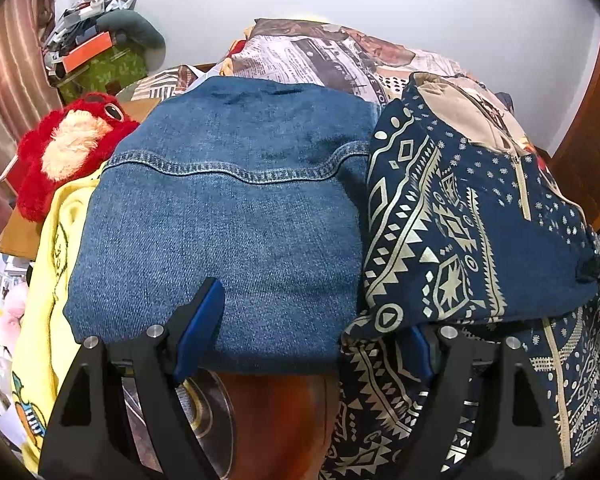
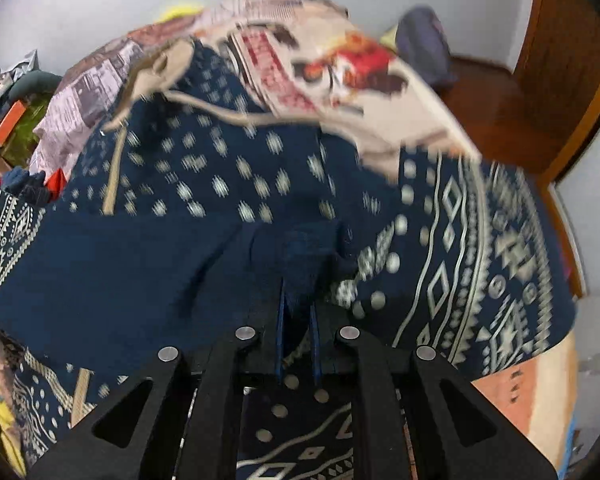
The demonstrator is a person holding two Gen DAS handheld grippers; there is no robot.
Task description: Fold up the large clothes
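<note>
A folded blue denim garment [image 1: 228,220] lies in the middle of the left wrist view. Right beside it sits a navy garment with a pale geometric print [image 1: 460,220], with a beige lining and a zip. My left gripper [image 1: 312,340] stands wide open at the denim's near edge, pinching nothing. Its left finger [image 1: 204,320] rests over the denim, and its right finger [image 1: 424,352] is at the edge of the navy garment. In the blurred right wrist view, my right gripper [image 2: 298,300] is shut on a fold of the navy garment [image 2: 220,200].
A red plush toy [image 1: 72,148] and a yellow garment [image 1: 48,280] lie left of the denim. A newspaper-print bed cover [image 1: 320,52] spreads behind. Clutter [image 1: 92,44] is piled at the far left by a curtain. A wooden door [image 2: 560,60] stands at the right.
</note>
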